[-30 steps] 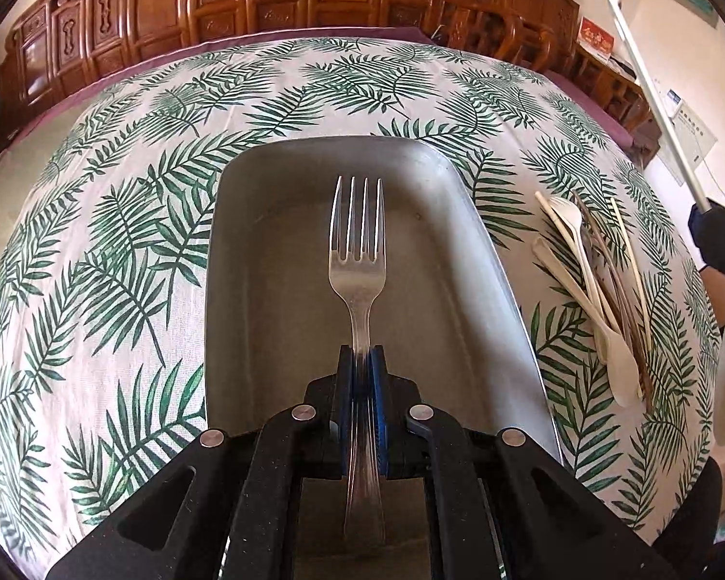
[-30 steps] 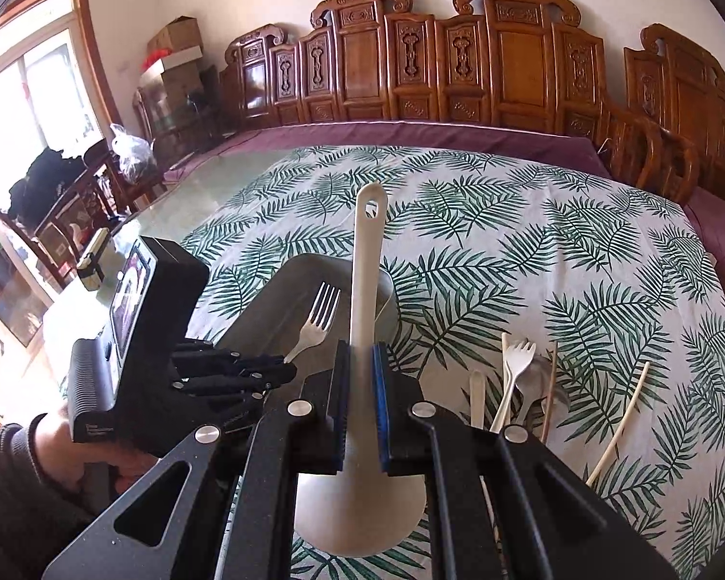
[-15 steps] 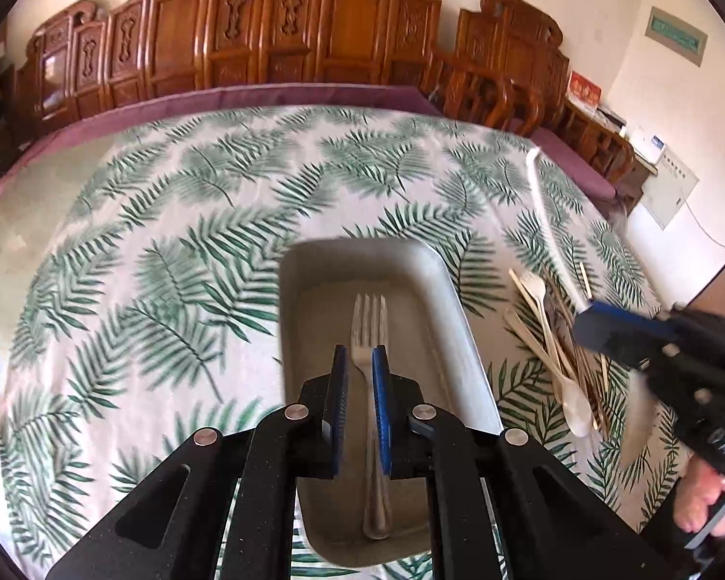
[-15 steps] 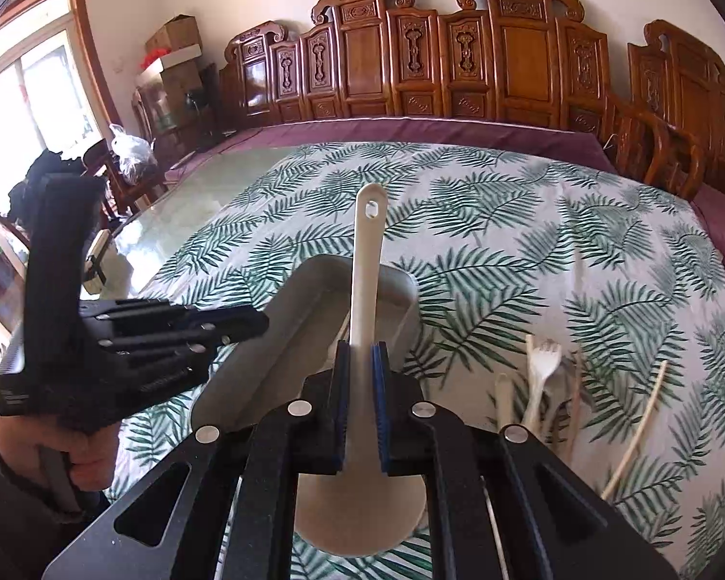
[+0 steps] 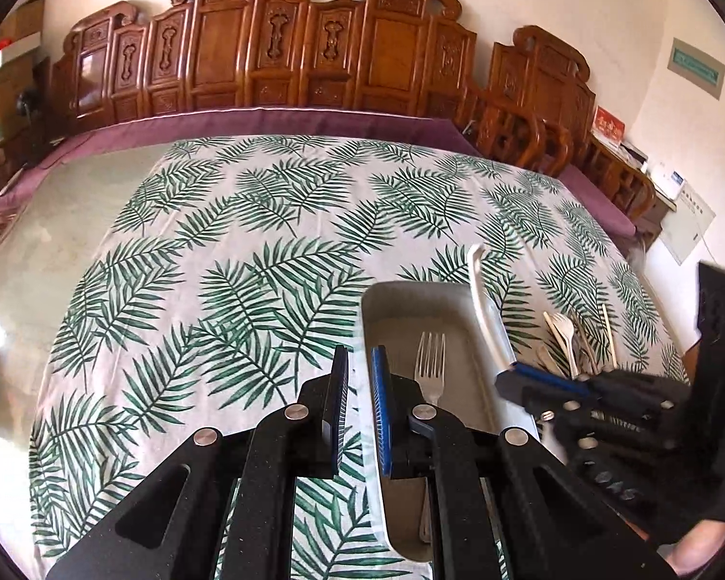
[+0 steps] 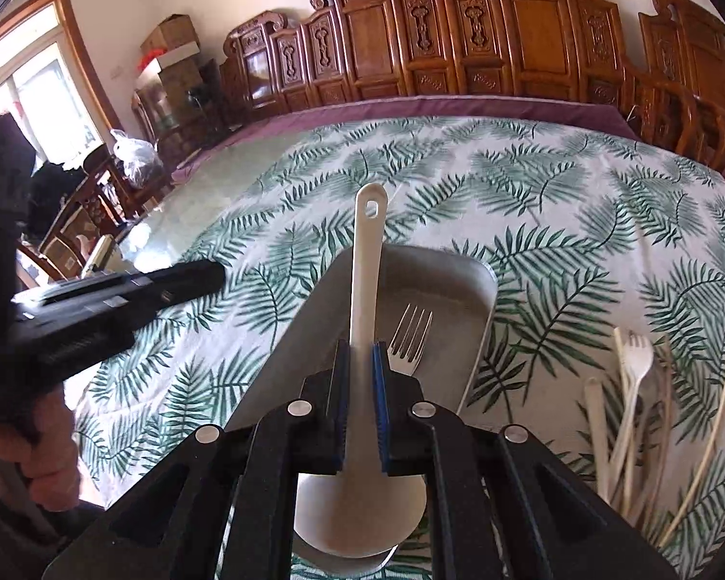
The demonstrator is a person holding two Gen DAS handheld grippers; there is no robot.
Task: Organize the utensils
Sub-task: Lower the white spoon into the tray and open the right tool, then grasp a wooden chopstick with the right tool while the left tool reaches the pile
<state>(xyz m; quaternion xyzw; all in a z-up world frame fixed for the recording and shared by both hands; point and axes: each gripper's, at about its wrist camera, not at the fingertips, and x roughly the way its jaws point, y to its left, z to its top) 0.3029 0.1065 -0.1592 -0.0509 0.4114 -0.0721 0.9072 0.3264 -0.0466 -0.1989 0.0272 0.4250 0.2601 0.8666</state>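
Note:
A metal fork (image 5: 430, 362) lies flat in the grey tray (image 5: 411, 292) on the leaf-print cloth. My left gripper (image 5: 357, 353) hangs above the tray's left edge. Its jaws are all but shut, with only a narrow slit and nothing in it. My right gripper (image 6: 360, 345) is shut on the handle of a white spoon (image 6: 365, 261), with the bowl under the jaws and the handle pointing forward over the tray (image 6: 488, 319) beside the fork (image 6: 408, 333). The left wrist view shows the right gripper (image 5: 531, 377) and the spoon (image 5: 488, 314) at the tray's right rim.
Right of the tray lies a loose pile of pale plastic cutlery and chopsticks (image 6: 638, 377), also seen as the pile (image 5: 570, 338). Carved wooden chairs (image 5: 314, 48) line the far side of the table. A hand (image 6: 48, 459) holds the left gripper (image 6: 212, 275).
The left gripper has let go of the fork, which now lies in the tray, and has risen and drifted left. The right gripper has carried the spoon leftward over the tray.

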